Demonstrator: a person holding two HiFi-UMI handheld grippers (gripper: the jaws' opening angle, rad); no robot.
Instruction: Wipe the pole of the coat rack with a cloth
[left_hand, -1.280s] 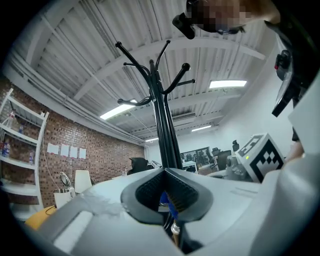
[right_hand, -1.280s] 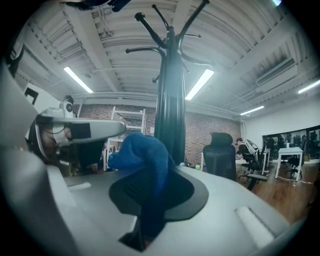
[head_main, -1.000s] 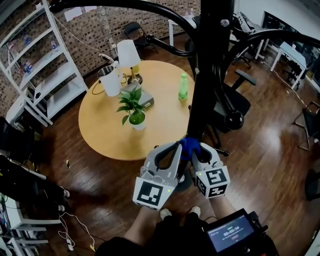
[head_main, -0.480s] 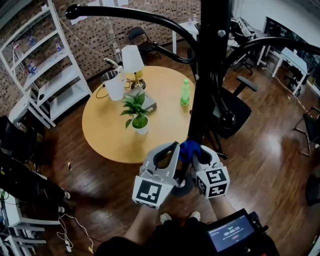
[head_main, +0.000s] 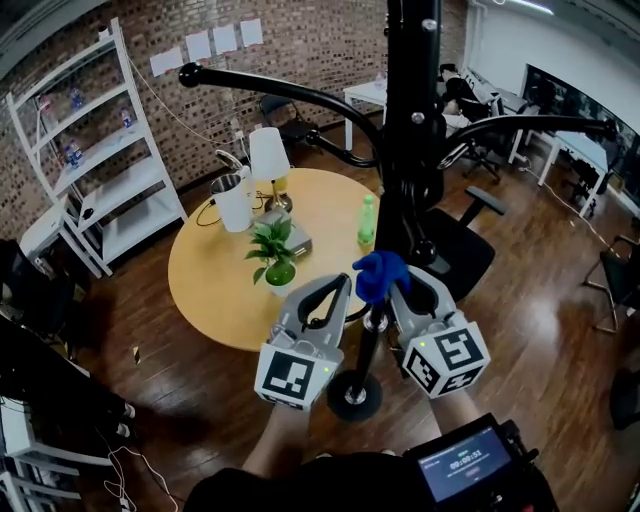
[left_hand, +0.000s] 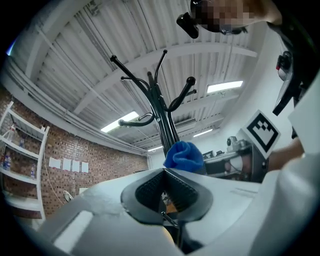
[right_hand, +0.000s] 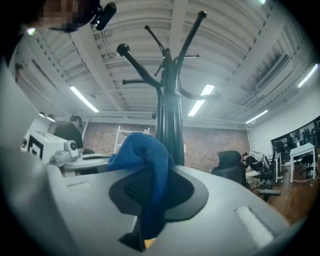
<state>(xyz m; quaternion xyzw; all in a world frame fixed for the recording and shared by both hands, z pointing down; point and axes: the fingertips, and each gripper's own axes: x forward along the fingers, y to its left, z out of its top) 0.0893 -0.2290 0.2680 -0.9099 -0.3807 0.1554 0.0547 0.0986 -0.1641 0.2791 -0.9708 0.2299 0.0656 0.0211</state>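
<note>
At the pole (head_main: 407, 150), cloth (head_main: 378, 272) in right gripper (head_main: 397, 292)

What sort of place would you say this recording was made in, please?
Most likely an open office or studio workspace: a swivel office chair stands on the wood floor, white desks line the right side, and a round table sits before a brick wall.

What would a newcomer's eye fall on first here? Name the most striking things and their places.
First the tall black coat rack pole, rising through the middle of the head view. Next the bright blue cloth, clamped in the right gripper low beside the pole, the left gripper shut and empty alongside. Behind stands a round wooden table bearing a potted plant.
</note>
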